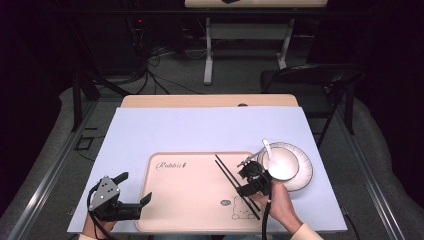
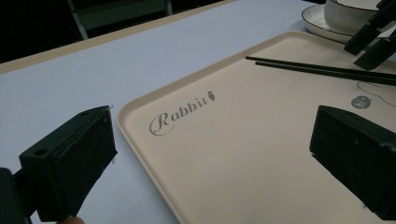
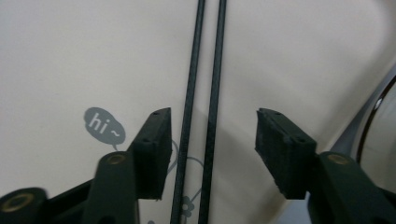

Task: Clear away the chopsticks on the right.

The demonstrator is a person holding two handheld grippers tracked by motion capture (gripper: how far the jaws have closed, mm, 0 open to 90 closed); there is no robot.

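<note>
— Two chopsticks (image 3: 201, 93) lie side by side on the tray (image 1: 190, 210), between the right gripper's (image 3: 210, 149) wide jaws, seemingly just above them.
— Lower squarely, close on both. Left gripper (image 2: 210, 163) gapes empty over the tray's edge.

Chopsticks (image 3: 201, 93) cut off at both frame edges; plate (image 3: 373, 121) barely in frame.

Overhead light brightens the worktop (image 1: 200, 130) while the surroundings stay dark; soft shadows under the chopsticks (image 3: 201, 93), near tongs slightly blurred, mild low-resolution softness overall.
</note>
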